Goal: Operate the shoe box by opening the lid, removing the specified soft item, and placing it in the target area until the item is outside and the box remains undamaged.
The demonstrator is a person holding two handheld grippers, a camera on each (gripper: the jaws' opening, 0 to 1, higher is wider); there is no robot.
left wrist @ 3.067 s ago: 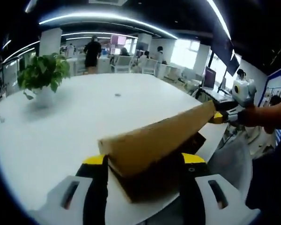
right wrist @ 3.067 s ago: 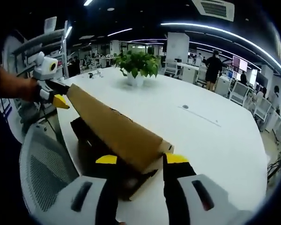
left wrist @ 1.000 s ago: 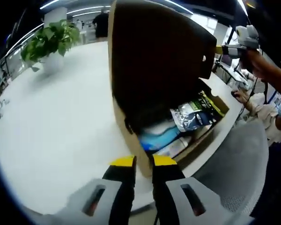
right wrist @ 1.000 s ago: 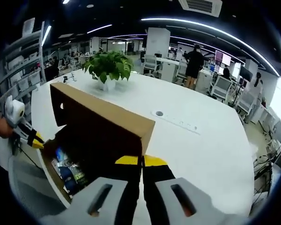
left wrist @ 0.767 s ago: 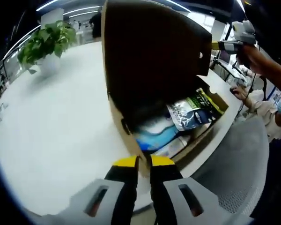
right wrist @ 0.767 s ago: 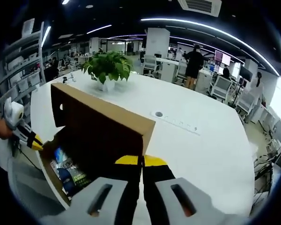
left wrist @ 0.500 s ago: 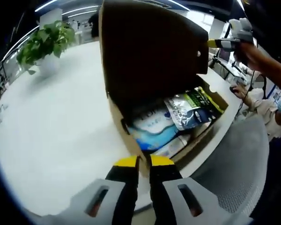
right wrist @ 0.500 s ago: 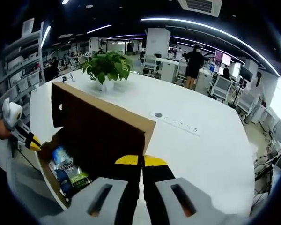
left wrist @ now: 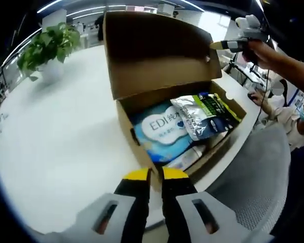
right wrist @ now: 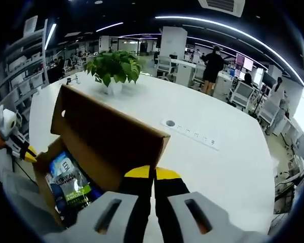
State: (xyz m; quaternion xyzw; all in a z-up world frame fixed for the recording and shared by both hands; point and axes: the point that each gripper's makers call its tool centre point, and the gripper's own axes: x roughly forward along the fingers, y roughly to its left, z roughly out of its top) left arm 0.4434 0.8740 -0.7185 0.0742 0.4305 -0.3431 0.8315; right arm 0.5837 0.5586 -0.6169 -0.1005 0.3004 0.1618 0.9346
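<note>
In the left gripper view, the left gripper (left wrist: 151, 174) pinches the near corner of the box (left wrist: 142, 147); its raised lid (left wrist: 157, 50) stands beyond, with a blue pack (left wrist: 159, 132) and a silver pouch (left wrist: 200, 119) inside. In the right gripper view, the right gripper (right wrist: 153, 173) clamps the lid (right wrist: 109, 139) edge; the pouch (right wrist: 71, 190) lies lower left.

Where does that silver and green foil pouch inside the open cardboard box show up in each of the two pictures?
Left gripper view: the silver and green foil pouch lies right of centre, inside the open cardboard box, partly over a blue and white soft pack.
Right gripper view: the pouch sits at lower left, low in the box.
Shared landmark: the potted green plant on the white table.
</note>
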